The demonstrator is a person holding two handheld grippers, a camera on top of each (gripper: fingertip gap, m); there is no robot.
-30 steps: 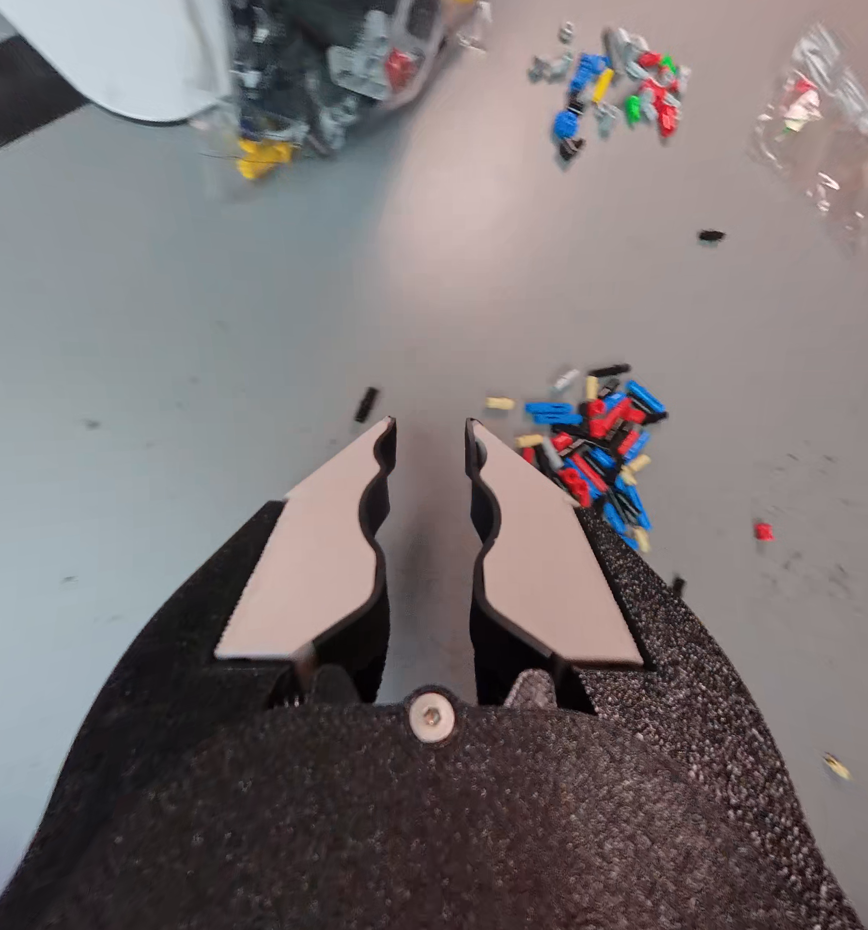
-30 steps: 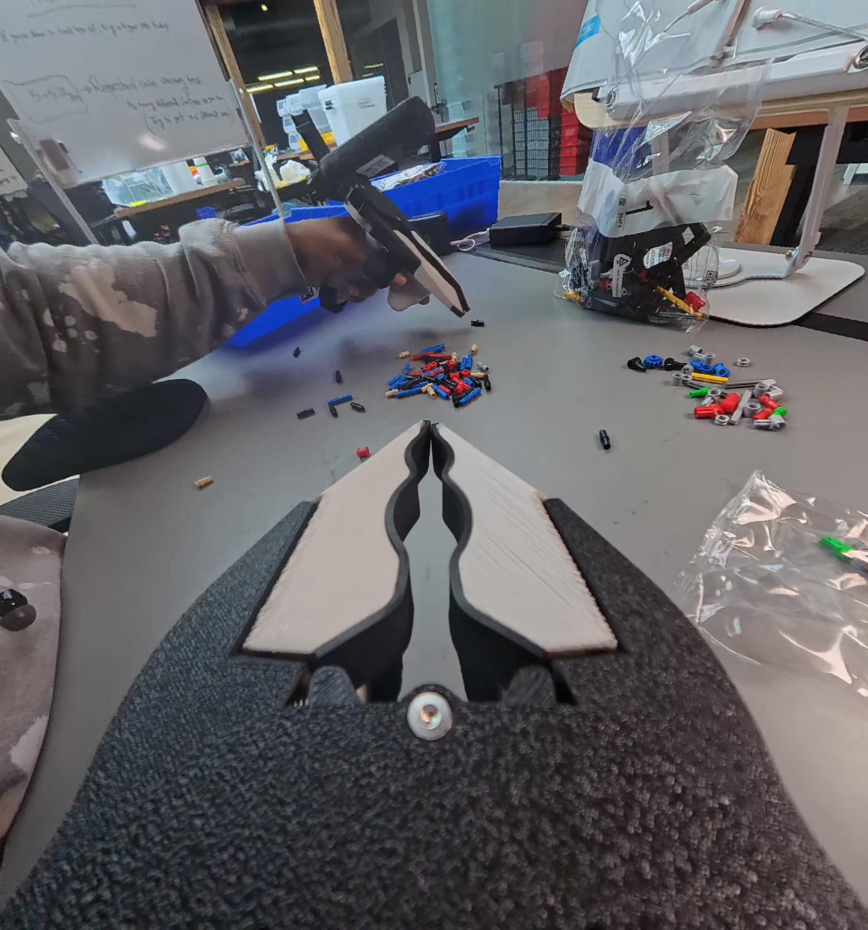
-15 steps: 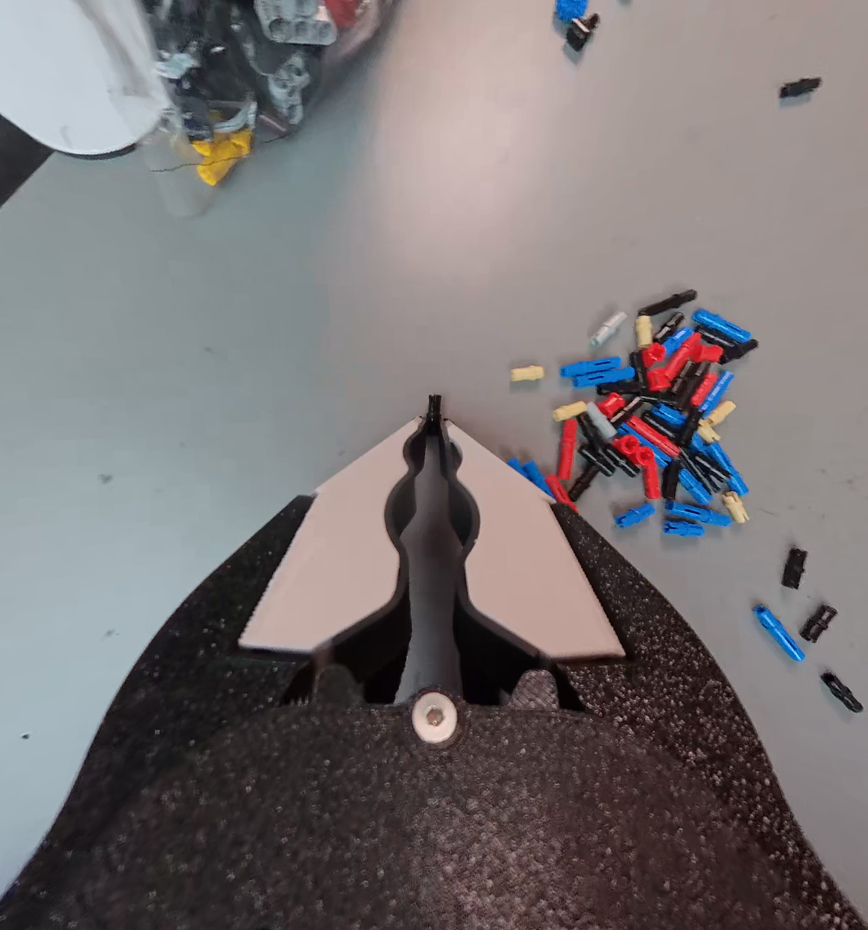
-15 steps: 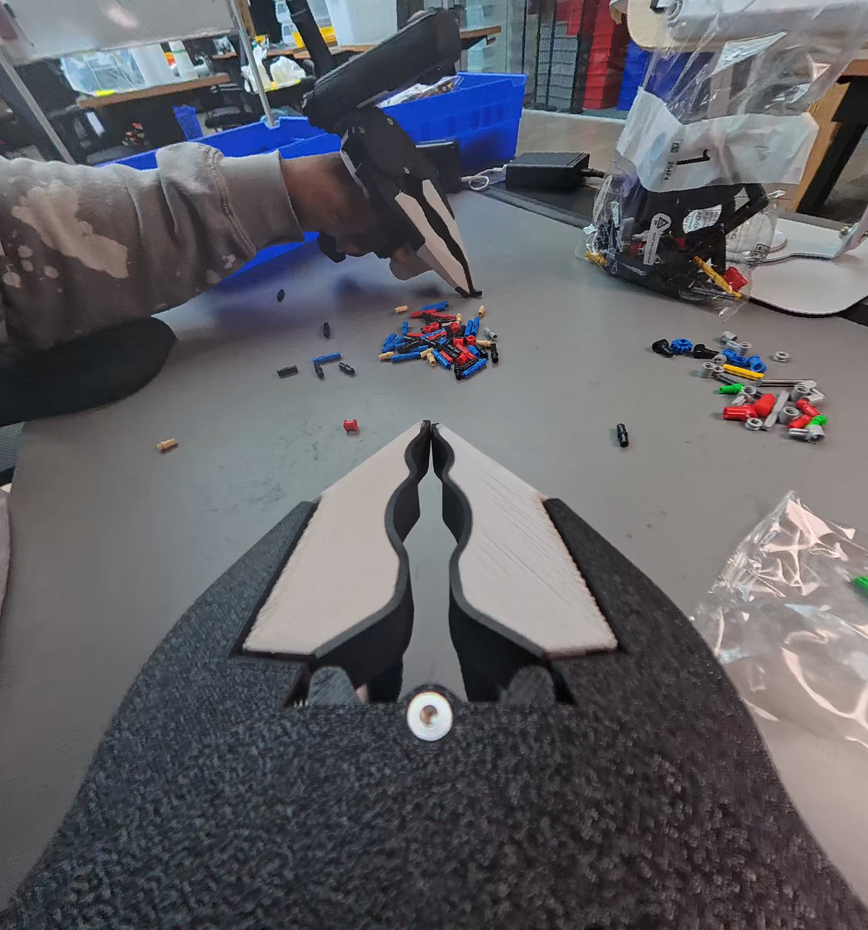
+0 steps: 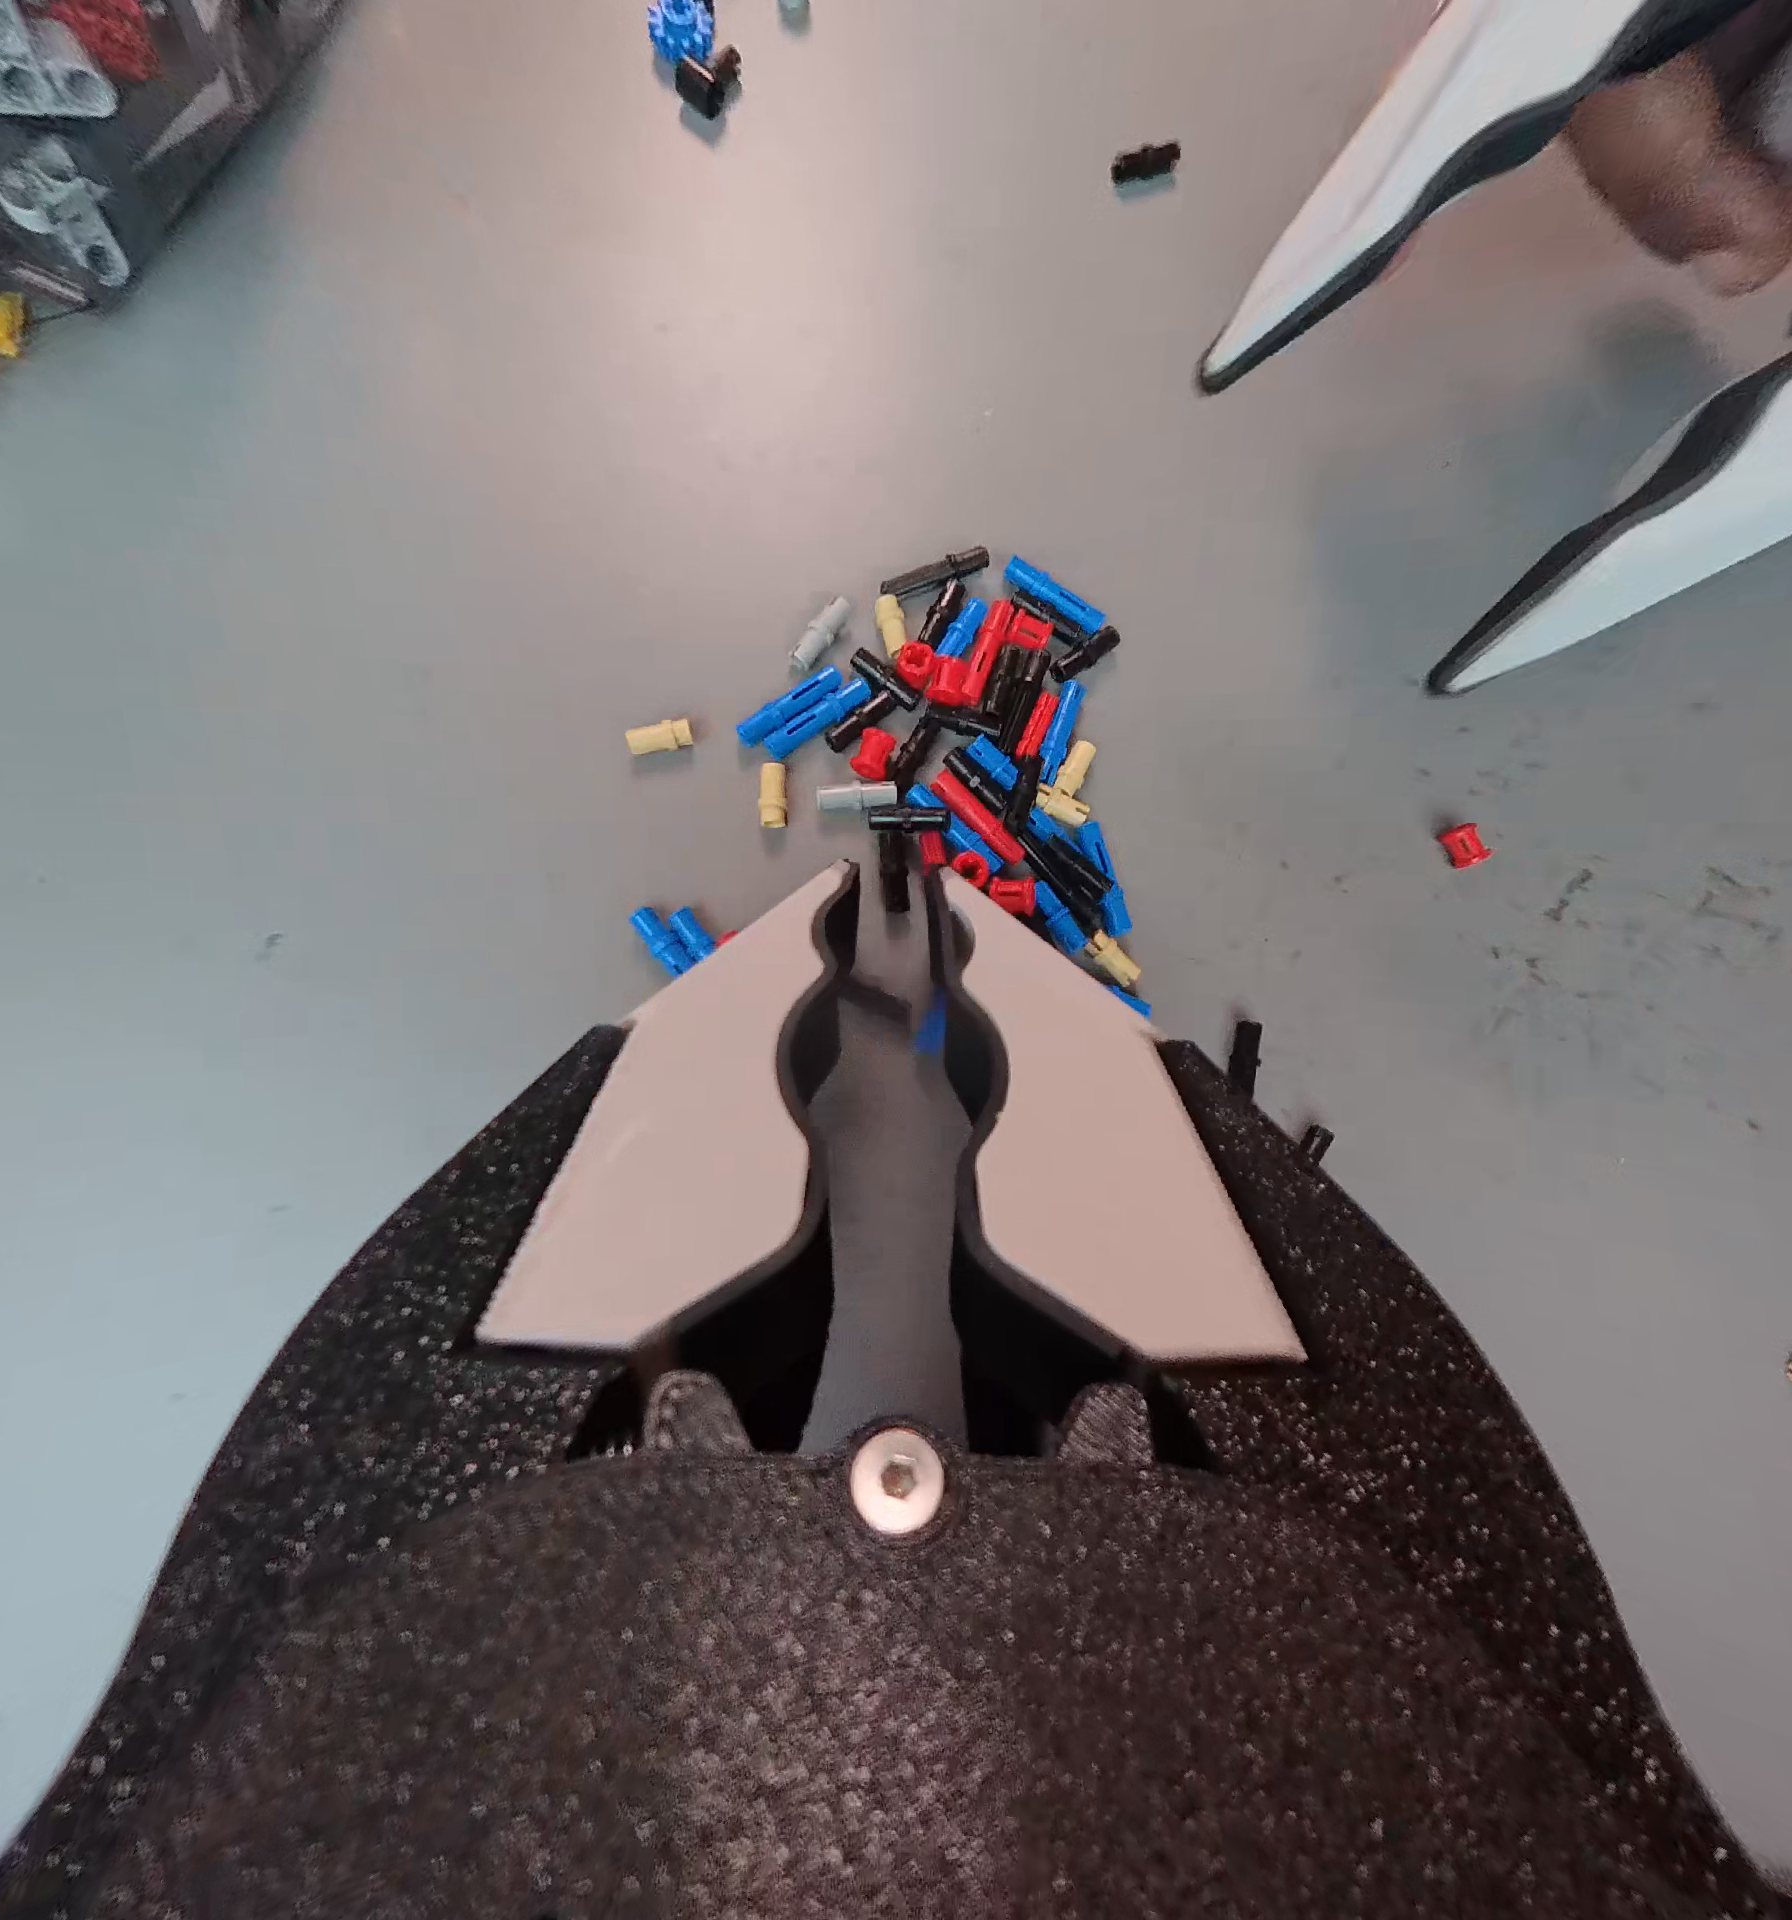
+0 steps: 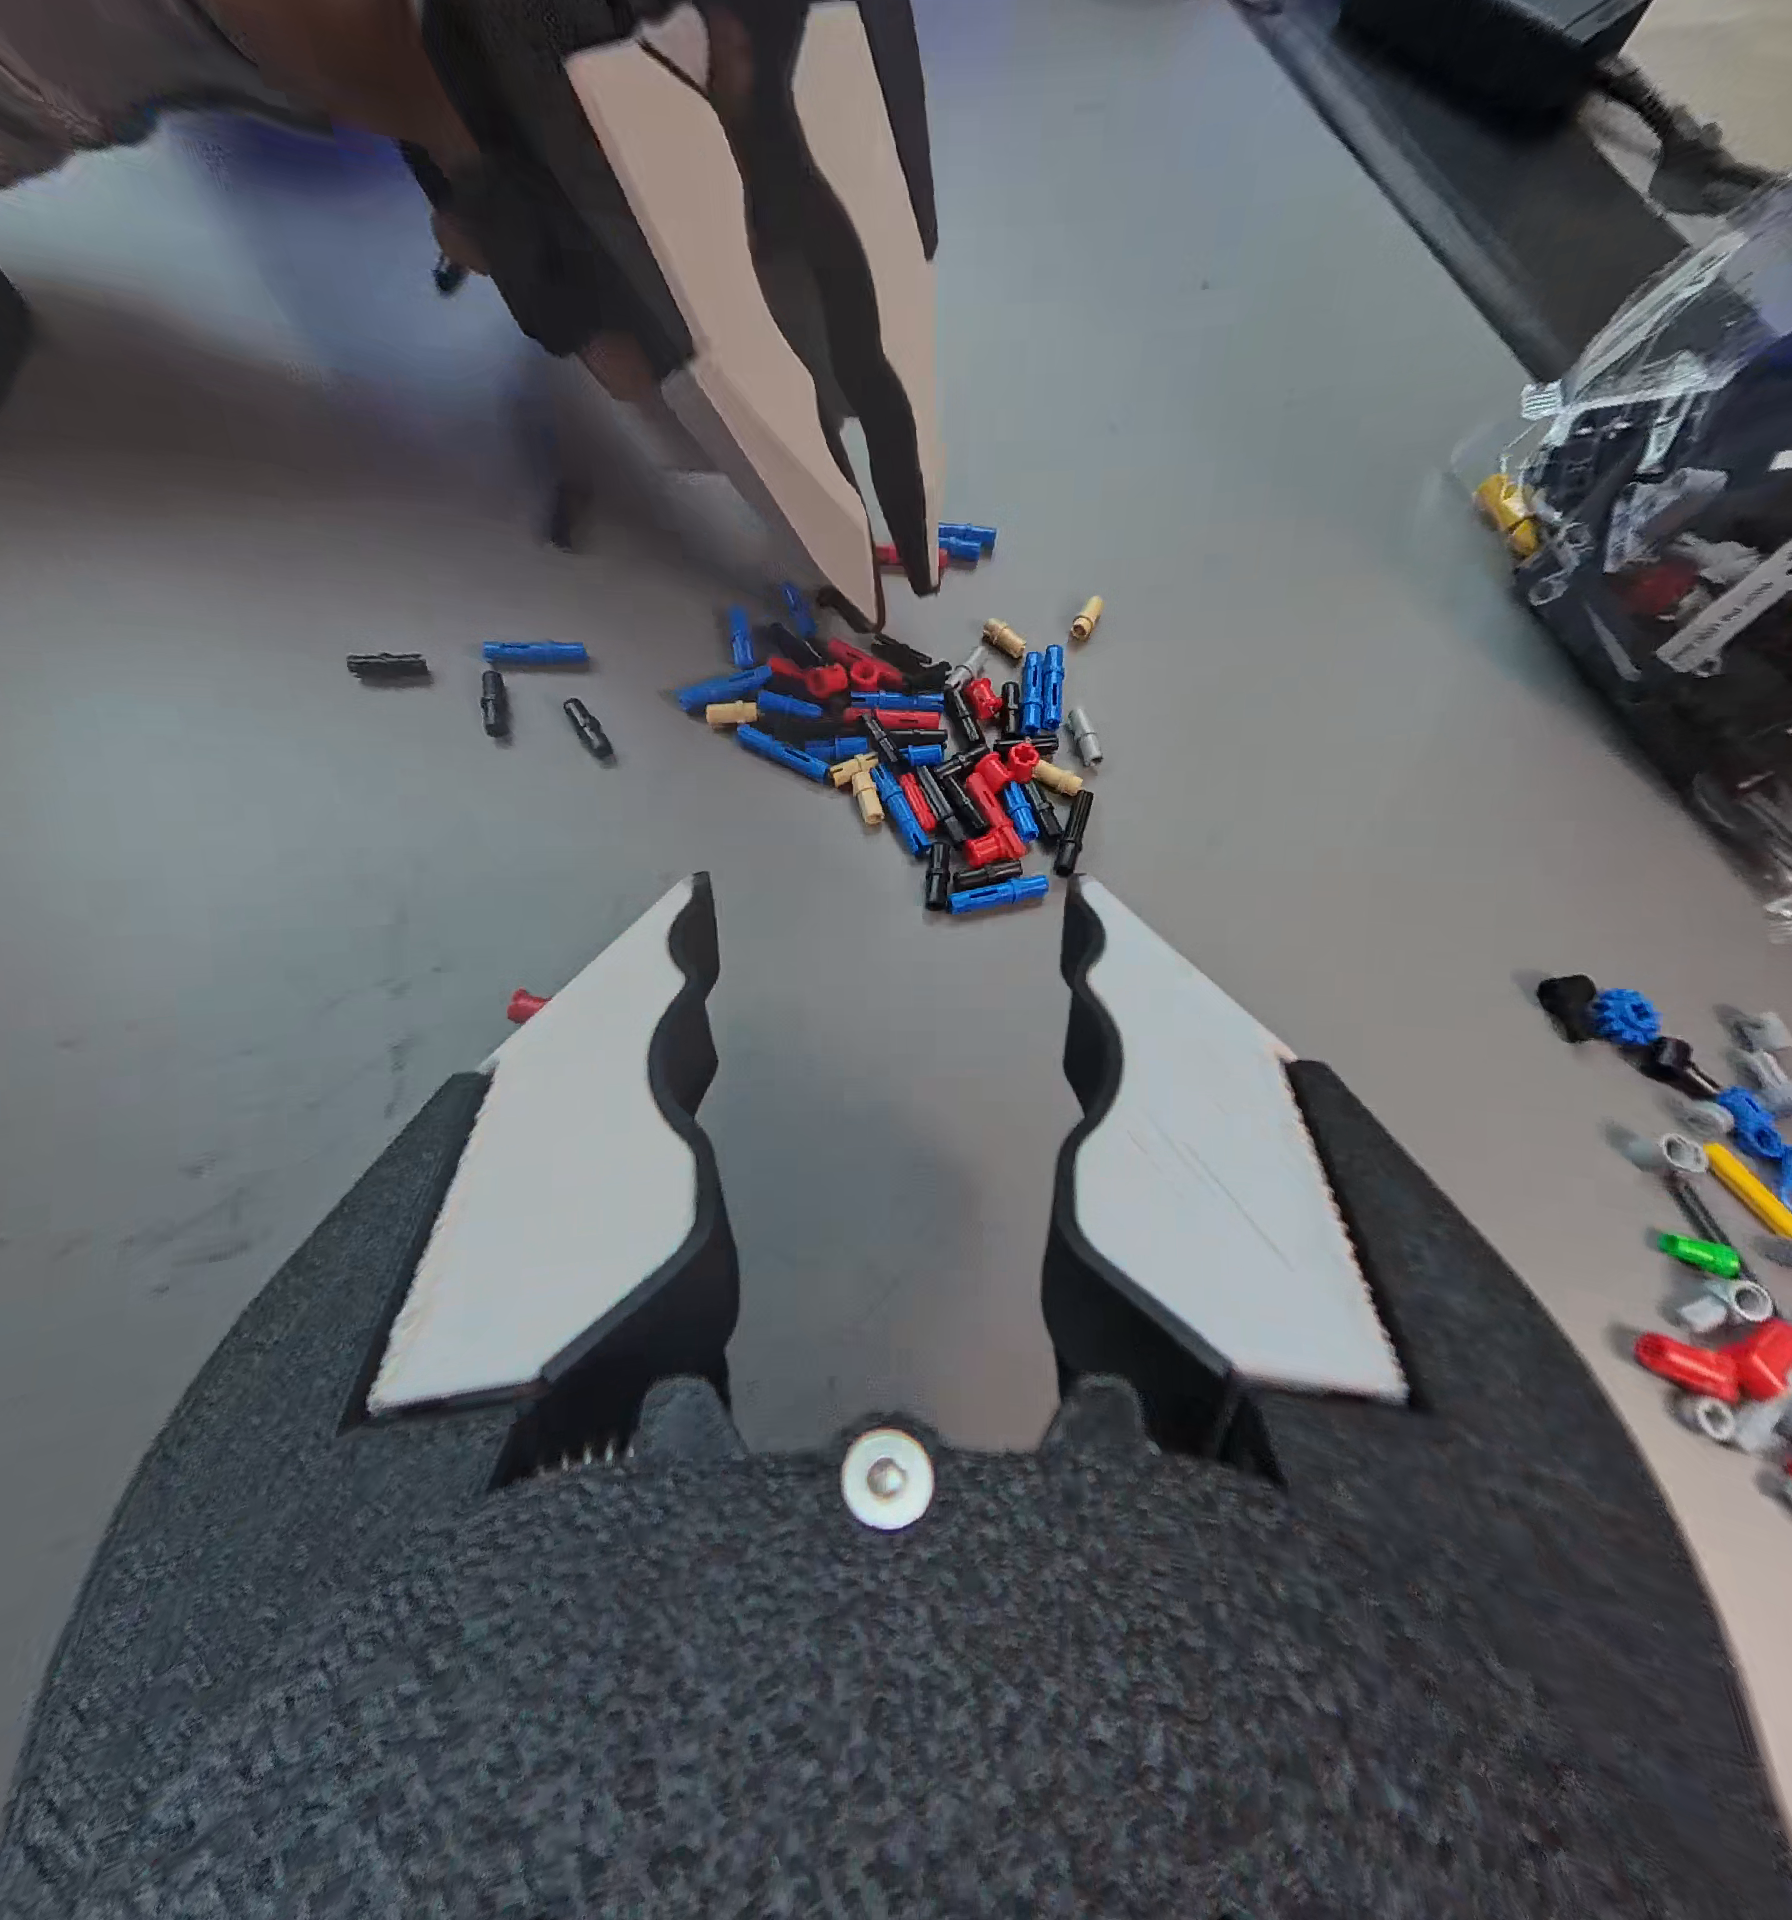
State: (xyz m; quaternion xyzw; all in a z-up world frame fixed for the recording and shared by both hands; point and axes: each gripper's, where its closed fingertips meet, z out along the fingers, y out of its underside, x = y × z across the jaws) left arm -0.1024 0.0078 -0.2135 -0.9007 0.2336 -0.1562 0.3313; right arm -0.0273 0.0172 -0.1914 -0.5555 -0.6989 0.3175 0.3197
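Observation:
A pile of small red, blue, black and tan connector pins [image 5: 975, 748] lies on the grey table [image 5: 404, 520]. My left gripper [image 5: 894, 871] hangs over the pile's near edge, its jaws a narrow gap apart. A black pin [image 5: 894, 883] stands between the tips without touching them. My right gripper [image 6: 887, 883] is wide open and empty, just short of the same pile [image 6: 902, 748]. The right gripper also shows in the left wrist view [image 5: 1328, 530], to the right of the pile. The left gripper shows in the right wrist view [image 6: 892, 587], pointing down at the pile's far side.
A clear bag of grey and black parts [image 6: 1702, 540] lies at the right. A scatter of mixed coloured pieces [image 6: 1744, 1195] lies beside my right gripper. Loose black and blue pins [image 6: 497, 686] lie left of the pile. A red bush [image 5: 1463, 844] lies apart. The tips of one gripper are about 9 centimetres away from the tips of the other.
My left gripper, shut on a black pin half a second ago, has moved over the pile and parted slightly. My right gripper has moved up to the pile and opened wide.

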